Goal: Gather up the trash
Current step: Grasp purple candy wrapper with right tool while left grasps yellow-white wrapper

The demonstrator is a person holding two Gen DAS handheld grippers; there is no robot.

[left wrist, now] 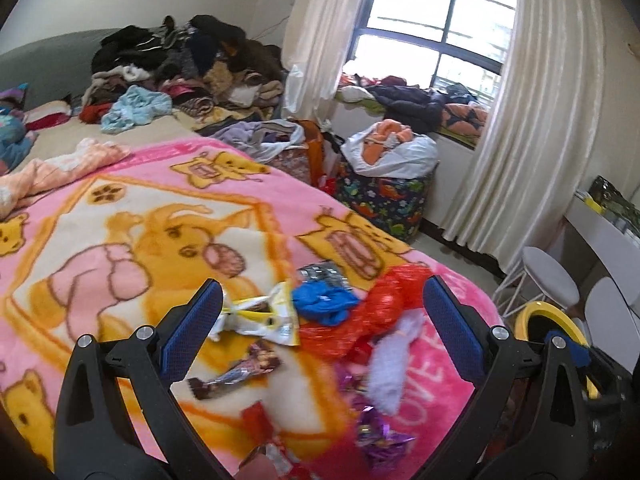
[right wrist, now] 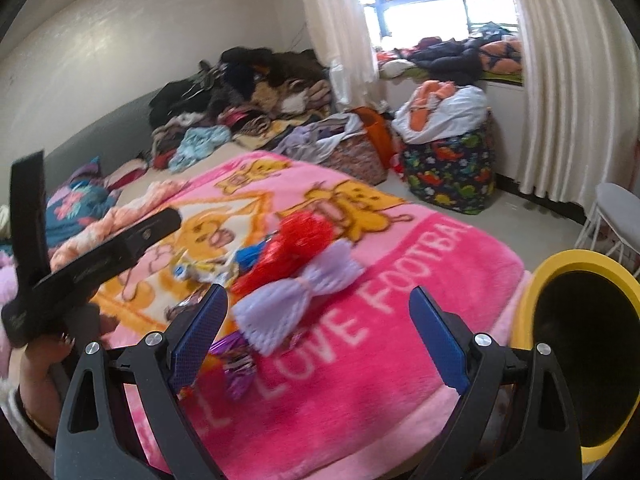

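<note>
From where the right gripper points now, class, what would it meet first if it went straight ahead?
Probably the pale purple foam net, lying on the pink blanket just ahead of the open right gripper, slightly toward its left finger. Depth is unclear in this blurred view, so it might pass beside it and meet the blanket.

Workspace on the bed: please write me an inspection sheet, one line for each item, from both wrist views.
Surface: pink cartoon blanket spread over the bed, lettering near its edge.
Job's things: red plastic wrap, blue scrap, yellow-white wrapper, brown wrapper, purple foil wrappers and pale lilac piece, all loose on the blanket; yellow-rimmed bin beside the bed.
Clutter: clothes pile at the far end of the bed; dinosaur-print hamper on the floor.
Grippers: left gripper open, empty, over the trash; right gripper open, empty.
Cables: nothing seen.
Surroundings: window, cream curtains, white stool.
</note>
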